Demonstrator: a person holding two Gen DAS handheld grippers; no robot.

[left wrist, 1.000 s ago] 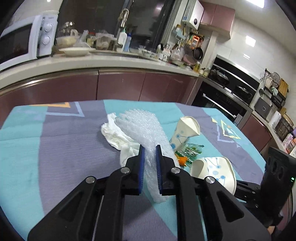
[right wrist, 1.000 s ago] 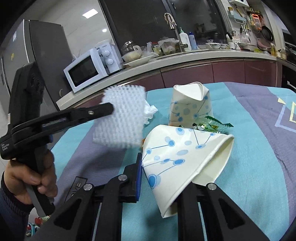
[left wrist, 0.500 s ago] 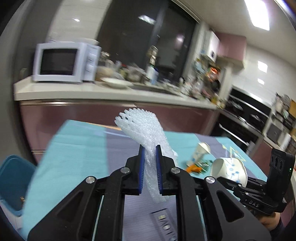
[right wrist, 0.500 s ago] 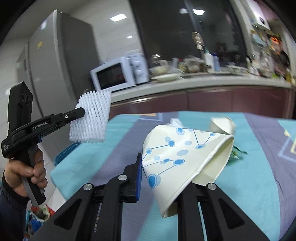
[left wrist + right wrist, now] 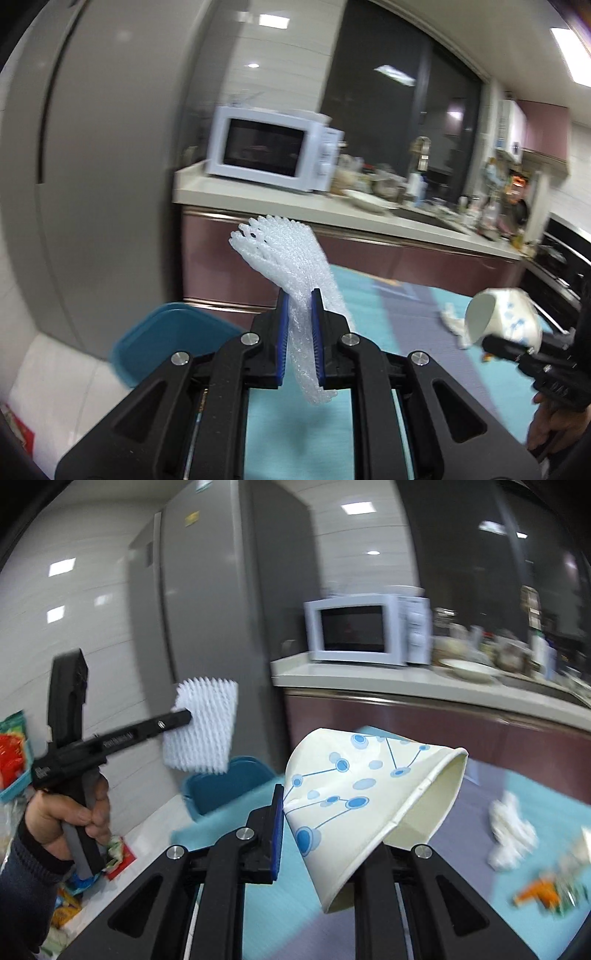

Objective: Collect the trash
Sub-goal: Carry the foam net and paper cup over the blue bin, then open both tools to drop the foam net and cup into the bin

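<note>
Two handheld grippers: left gripper (image 5: 299, 332), right gripper (image 5: 317, 834). One white foam net sleeve (image 5: 295, 266). One blue-dotted paper cup (image 5: 365, 797). One teal bin (image 5: 166, 336), lower left of frame. One white microwave (image 5: 273, 151). One grey fridge (image 5: 221, 609). One crumpled white tissue (image 5: 511, 834). One orange-green wrapper scrap (image 5: 543, 891), blurred, lower right.

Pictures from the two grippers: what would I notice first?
Probably the white foam net sleeve pinched in the left gripper, held up in front of the grey fridge. Next, the squashed white paper cup with blue dots clamped in the right gripper, above the teal tablecloth.
</note>
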